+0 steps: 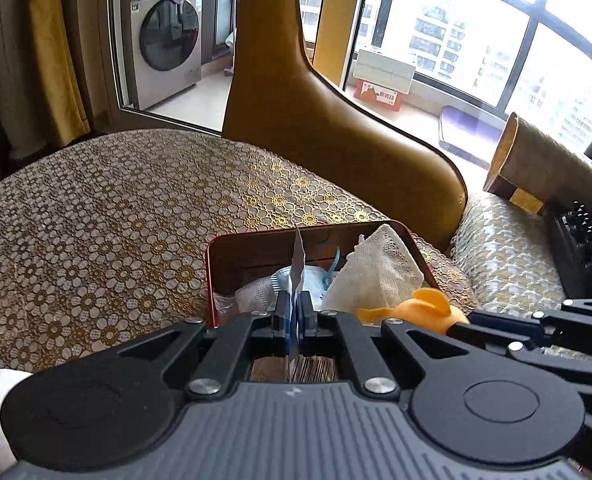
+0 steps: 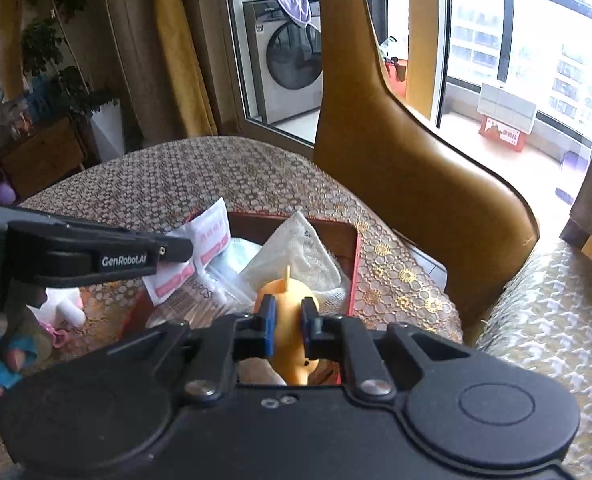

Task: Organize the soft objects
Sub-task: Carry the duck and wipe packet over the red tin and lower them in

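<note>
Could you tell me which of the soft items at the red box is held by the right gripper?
The orange toy, clamped by the right gripper; the left gripper pinches a white packet.

The near part of the red box (image 1: 232,276) is hidden behind the left gripper (image 1: 294,312). The yellow toy (image 2: 288,320) is partly covered by the right gripper (image 2: 288,322). Print on the white packets (image 2: 212,236) is too blurred to read.
</note>
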